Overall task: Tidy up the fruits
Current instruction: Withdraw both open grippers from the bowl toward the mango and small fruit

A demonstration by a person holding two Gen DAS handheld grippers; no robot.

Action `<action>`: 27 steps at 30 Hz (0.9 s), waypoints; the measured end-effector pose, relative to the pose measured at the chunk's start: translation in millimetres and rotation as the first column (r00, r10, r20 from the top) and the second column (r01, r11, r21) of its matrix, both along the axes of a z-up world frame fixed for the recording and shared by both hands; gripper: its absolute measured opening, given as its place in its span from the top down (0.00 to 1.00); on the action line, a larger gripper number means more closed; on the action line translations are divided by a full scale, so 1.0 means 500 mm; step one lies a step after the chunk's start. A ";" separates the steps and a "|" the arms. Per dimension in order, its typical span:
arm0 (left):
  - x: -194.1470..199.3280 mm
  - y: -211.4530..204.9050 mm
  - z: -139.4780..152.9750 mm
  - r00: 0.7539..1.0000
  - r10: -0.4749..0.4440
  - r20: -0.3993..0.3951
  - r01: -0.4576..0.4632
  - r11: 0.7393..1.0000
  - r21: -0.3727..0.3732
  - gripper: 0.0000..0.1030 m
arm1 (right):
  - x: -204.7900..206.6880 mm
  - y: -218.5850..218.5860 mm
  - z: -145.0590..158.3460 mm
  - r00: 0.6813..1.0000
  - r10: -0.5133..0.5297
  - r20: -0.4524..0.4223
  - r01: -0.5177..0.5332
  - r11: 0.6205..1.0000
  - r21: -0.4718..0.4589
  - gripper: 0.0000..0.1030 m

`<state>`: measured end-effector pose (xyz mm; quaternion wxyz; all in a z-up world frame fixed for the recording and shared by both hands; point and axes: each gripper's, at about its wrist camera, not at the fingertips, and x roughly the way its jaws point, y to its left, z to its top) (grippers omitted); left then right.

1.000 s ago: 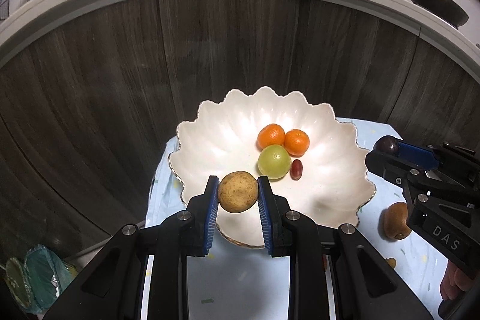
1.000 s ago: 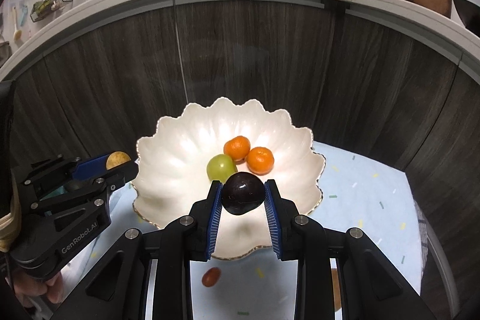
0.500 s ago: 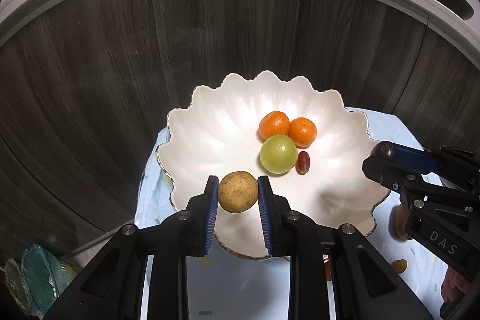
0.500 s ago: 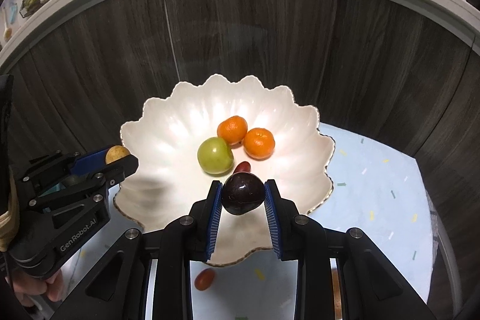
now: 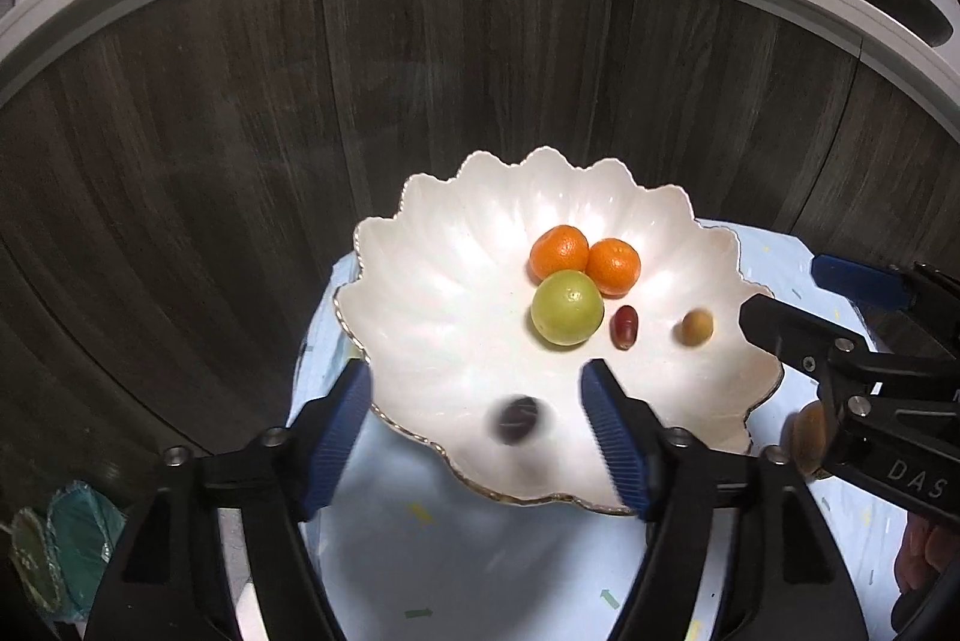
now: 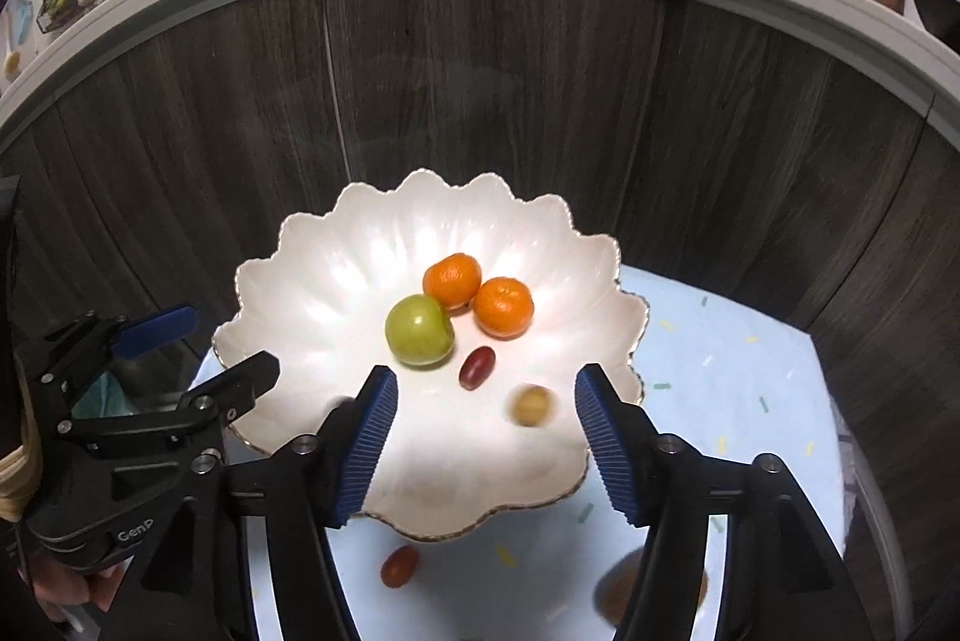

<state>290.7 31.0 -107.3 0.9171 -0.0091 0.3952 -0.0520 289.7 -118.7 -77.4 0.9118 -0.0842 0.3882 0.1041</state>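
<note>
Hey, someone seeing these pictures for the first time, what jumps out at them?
The white scalloped bowl in the middle, holding two oranges, a green fruit and a small red fruit. Two blurred fruits sit in the bowl: a dark one between the opening left gripper jaws, a tan one between the opening right gripper jaws.

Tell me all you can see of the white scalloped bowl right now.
The white bowl is wide and shallow, glossy like ceramic, with a fluted wall and a gold-edged scalloped rim. It sits upright on a pale blue speckled cloth. Inside lie two mandarins, a green fruit, a red grape and two blurred small fruits, one tan, one dark.
</note>
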 end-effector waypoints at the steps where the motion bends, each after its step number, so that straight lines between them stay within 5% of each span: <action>1: -0.003 0.000 0.004 1.000 0.003 0.006 -0.003 1.000 0.002 0.22 | -0.002 -0.002 0.003 1.000 -0.003 0.006 0.003 1.000 -0.001 0.32; 13: -0.049 -0.023 0.060 0.998 -0.004 0.058 0.001 0.999 0.037 0.09 | -0.043 -0.035 0.051 0.997 -0.030 0.067 0.029 0.999 0.014 0.25; 27: -0.118 -0.088 0.093 0.995 -0.051 0.080 0.047 0.998 0.049 0.08 | -0.108 -0.103 0.082 0.993 -0.064 0.102 0.061 0.998 0.035 0.25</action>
